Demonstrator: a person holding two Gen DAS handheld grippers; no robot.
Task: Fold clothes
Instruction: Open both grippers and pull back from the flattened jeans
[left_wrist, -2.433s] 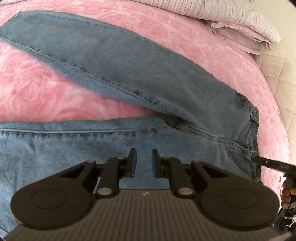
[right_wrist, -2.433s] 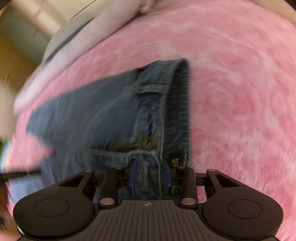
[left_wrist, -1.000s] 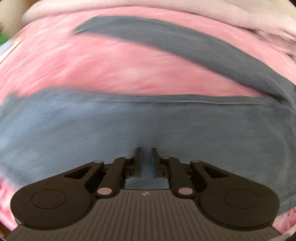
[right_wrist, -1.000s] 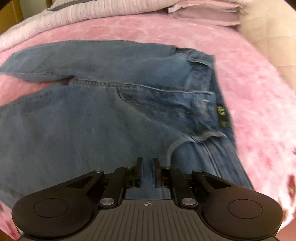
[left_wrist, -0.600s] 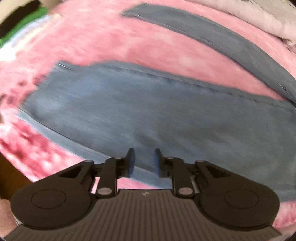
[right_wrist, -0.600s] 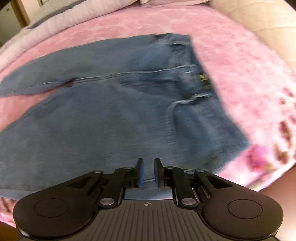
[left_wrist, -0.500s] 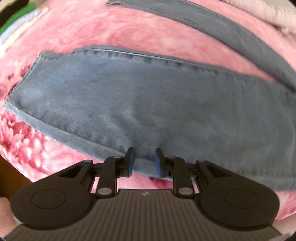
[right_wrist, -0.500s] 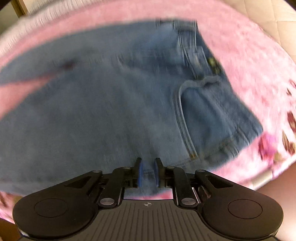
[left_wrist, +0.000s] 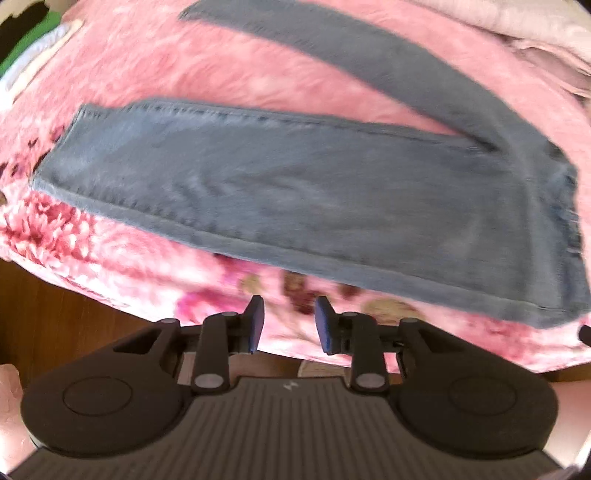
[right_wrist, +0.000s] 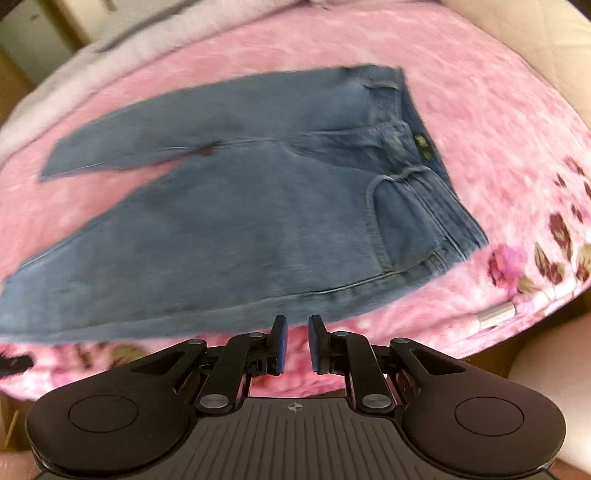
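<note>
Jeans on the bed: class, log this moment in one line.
jeans: flat on pink blanket | left gripper: opening, empty | right gripper: open, empty

Jeans spread flat across the pink blanket, their legs forking with bare blanket between. Open air above the whole bed; the blanket's near edge lies uncovered. Piled bedding blocks the far side beyond the upper leg.
</note>
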